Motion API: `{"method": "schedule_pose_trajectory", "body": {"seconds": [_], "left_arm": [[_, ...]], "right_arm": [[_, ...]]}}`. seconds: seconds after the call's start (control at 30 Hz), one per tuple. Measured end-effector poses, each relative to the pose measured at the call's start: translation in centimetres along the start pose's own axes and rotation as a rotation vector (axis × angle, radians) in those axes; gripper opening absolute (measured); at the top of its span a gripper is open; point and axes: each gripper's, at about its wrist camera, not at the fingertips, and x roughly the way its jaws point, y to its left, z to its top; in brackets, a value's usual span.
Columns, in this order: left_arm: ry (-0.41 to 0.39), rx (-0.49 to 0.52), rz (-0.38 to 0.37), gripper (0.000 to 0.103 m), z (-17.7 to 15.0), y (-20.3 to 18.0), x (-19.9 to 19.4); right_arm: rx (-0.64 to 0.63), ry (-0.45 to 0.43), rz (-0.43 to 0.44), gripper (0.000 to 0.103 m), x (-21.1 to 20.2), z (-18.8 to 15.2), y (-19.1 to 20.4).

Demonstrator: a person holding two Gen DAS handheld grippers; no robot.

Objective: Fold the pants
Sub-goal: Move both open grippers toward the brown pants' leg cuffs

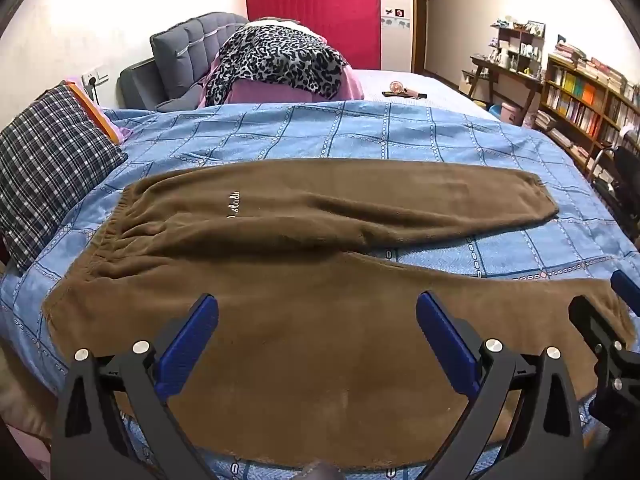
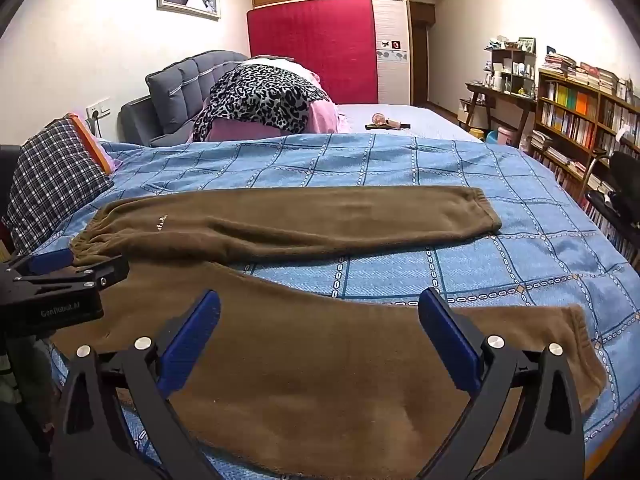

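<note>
Brown fleece pants (image 1: 304, 264) lie spread flat on the blue checked bedspread (image 1: 360, 132), waistband to the left, the two legs running right in a narrow V. My left gripper (image 1: 318, 312) hovers open over the near leg close to the seat, nothing between its blue pads. In the right wrist view the pants (image 2: 320, 344) lie the same way, and my right gripper (image 2: 320, 310) stands open above the near leg toward its cuff (image 2: 580, 344). The left gripper (image 2: 60, 270) shows at that view's left edge, by the waistband; the right gripper's fingers (image 1: 624, 284) show at the right edge of the left wrist view.
A plaid pillow (image 1: 52, 160) lies left of the waistband. A leopard-print and pink bedding pile (image 1: 276, 64) sits at the grey headboard (image 1: 192, 48). A small fan (image 2: 384, 122) rests on the far bed. Bookshelves (image 2: 580, 120) and a black chair (image 2: 624, 200) line the right side.
</note>
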Motion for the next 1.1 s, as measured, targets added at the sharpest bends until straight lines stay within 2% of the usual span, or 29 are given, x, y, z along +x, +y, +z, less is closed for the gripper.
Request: {"method": "schedule_pose_trajectory", "body": {"seconds": [0.13,0.23,0.57,0.7,0.83,1.1], "left_arm": [[0.002,0.005,0.003,0.098,-0.5,0.4,0.0],[0.035,0.011,0.004,0.098,-0.2,0.1,0.9],[0.014,0.015,0.025,0.098,-0.2,-0.4,0.4],[-0.002,0.058,0.058,0.098,-0.2,-0.7,-0.4],[0.025,0.087,0.056,0.098,-0.7,-0.6,-0.8],[0.041,0.093,0.054,0.098,-1.5,-0.5,-1.1]], "right_arm": [[-0.005,0.004,0.004,0.100,-0.1,0.0,0.2],[0.009,0.013,-0.002,0.100,0.3,-0.2,-0.7],[0.032,0.012,-0.037,0.100,0.0,0.1,-1.0],[0.023,0.056,-0.055,0.100,-0.1,0.5,-0.8],[0.021,0.102,-0.084,0.100,-0.4,0.2,-1.2],[0.044,0.100,-0.120,0.100,-1.6,-0.1,-1.9]]}}
